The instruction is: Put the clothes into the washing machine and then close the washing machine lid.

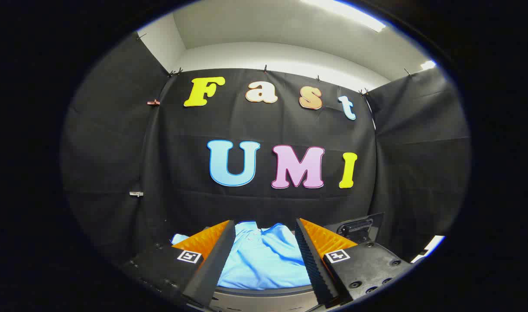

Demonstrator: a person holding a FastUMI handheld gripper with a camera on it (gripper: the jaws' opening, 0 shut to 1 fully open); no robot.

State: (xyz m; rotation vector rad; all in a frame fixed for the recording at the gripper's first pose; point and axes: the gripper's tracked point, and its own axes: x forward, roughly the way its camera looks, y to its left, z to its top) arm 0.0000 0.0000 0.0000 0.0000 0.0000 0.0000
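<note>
1. Light blue garment (264,260) bunched up right between the two fingers, spilling a bit past the left one at about 10 o'clock, where a small blue corner pokes out.
2. Hard to call a long axis on it: just a rumpled heap, maybe a bit wider than deep. Soft folds running roughly from 12 down toward 6, with a seam or placket-looking line near the top middle. Can't tell which end is collar or hem.
3. Plain fabric, no print visible, a few shallow creases, brighter on the ridges and shadowed along the right finger.
4. Gripper (264,260) jaws standing well apart, one finger on each side of the cloth. Whether the pads actually touch the fabric: can't tell from here, but definitely not clamped on it.
5. Dark curved rim (264,291) at 6 o'clock just under the garment, looks like the edge of the washing machine opening, with the cloth sitting above or inside it; exact depth not clear.
6. Dark lid-like panel (359,227) with a handle recess standing up at about 2 o'clock from the garment, just beyond the right finger.
7. Black cloth wall (116,164) behind everything, white ceiling with a light strip (346,11) at 12 to 1 o'clock.
</note>
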